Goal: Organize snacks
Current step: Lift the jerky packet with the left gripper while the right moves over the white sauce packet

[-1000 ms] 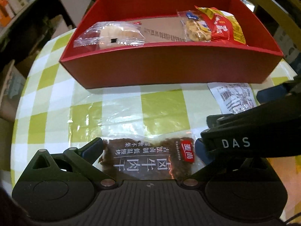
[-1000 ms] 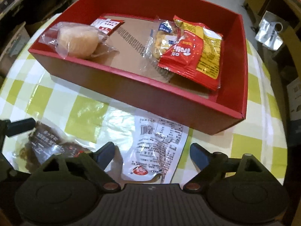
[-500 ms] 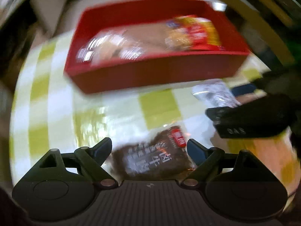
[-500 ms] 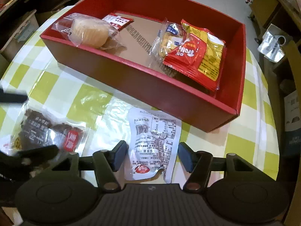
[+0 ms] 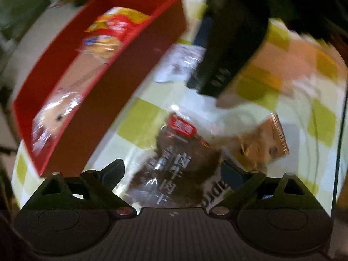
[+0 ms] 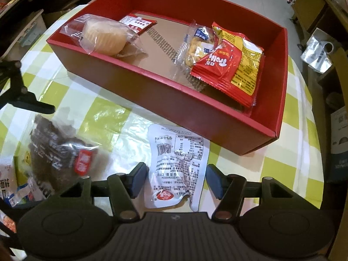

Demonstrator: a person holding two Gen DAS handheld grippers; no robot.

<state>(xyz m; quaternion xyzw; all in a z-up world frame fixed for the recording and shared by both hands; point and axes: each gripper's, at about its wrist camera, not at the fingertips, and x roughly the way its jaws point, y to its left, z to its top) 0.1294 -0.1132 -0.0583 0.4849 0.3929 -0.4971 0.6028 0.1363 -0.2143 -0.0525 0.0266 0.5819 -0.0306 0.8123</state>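
Left view newly tilted, blurred; right sharp

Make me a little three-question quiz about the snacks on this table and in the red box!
1. True or false: the white packet already lies inside the red box.
2. Which snack lies between the left gripper fingers? A) brown jerky packet B) round cake C) red and yellow packets
3. Fill in: the table wears a green and white ____ cloth.

Key
1. False; it lies on the cloth in front of the box, between the right gripper fingers.
2. A
3. checked
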